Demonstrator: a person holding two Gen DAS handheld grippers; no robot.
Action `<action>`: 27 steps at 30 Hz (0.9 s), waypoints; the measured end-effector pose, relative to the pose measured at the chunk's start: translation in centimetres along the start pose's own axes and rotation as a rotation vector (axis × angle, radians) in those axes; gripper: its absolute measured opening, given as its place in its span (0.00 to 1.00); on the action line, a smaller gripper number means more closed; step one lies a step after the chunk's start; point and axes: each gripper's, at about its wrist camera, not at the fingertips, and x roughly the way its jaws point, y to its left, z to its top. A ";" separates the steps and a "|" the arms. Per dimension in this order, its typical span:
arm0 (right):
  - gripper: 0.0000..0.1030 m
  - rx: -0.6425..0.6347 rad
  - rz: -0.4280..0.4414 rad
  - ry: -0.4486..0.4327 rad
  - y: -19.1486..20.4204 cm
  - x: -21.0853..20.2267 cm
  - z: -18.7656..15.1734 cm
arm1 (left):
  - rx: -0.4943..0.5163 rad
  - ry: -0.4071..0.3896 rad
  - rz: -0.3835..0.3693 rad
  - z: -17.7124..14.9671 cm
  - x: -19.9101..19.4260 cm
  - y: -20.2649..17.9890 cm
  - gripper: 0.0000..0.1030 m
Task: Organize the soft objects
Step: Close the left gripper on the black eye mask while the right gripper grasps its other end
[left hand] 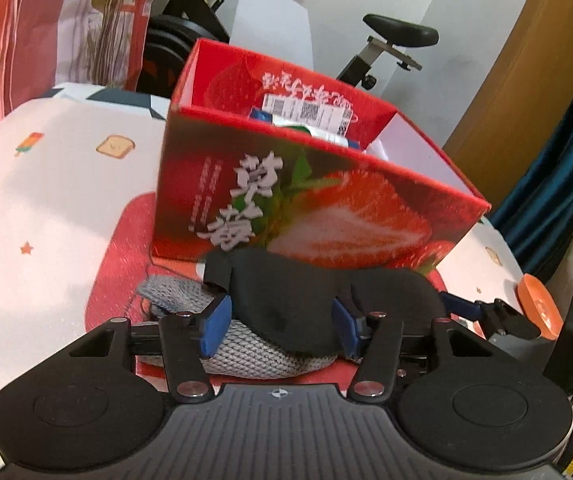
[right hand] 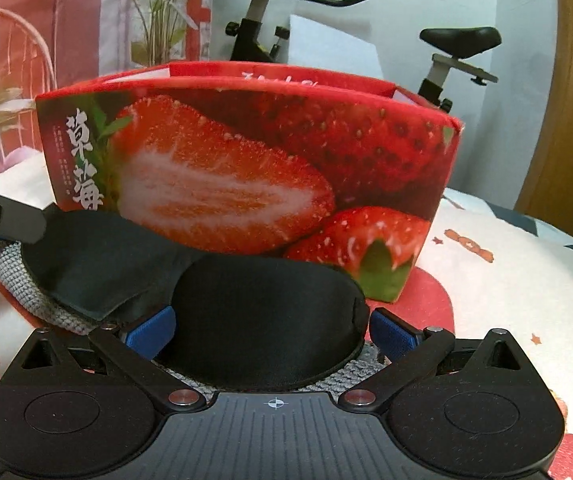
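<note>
A white bedsheet (left hand: 46,208) printed with small cartoons carries everything. Nearest the red strawberry-printed cardboard box (left hand: 306,200), a black padded eye mask (left hand: 306,300) lies on a grey knitted cloth (left hand: 254,360). My left gripper (left hand: 280,326) straddles one mask lobe, pads touching or nearly; my right gripper (right hand: 270,334) stands wide around the other. Only the left view shows labelled packets (left hand: 306,114) inside the box.

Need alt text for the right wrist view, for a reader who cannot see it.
A black eye mask lies on a grey knitted cloth, one end between the blue pads of the right hand-held gripper. A strawberry-printed box stands close behind on a patterned bedsheet.
</note>
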 end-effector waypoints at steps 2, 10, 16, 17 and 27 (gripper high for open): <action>0.99 -0.002 0.007 0.008 0.0 0.2 -0.1 | -0.002 0.001 0.019 -0.1 0.3 -0.1 0.56; 0.99 -0.002 0.011 0.001 -0.3 0.3 0.0 | -0.032 -0.007 0.081 -0.1 1.6 0.6 0.57; 0.99 -0.048 -0.002 -0.018 0.4 0.0 -0.2 | -0.080 -0.005 0.075 -0.2 3.0 1.6 0.58; 0.99 -0.047 0.000 -0.016 0.4 0.0 -0.1 | -0.079 -0.013 0.074 -0.1 3.1 1.6 0.58; 0.99 -0.029 0.014 -0.004 0.0 0.2 -0.1 | 0.035 -0.039 0.066 -1.1 4.3 0.1 0.75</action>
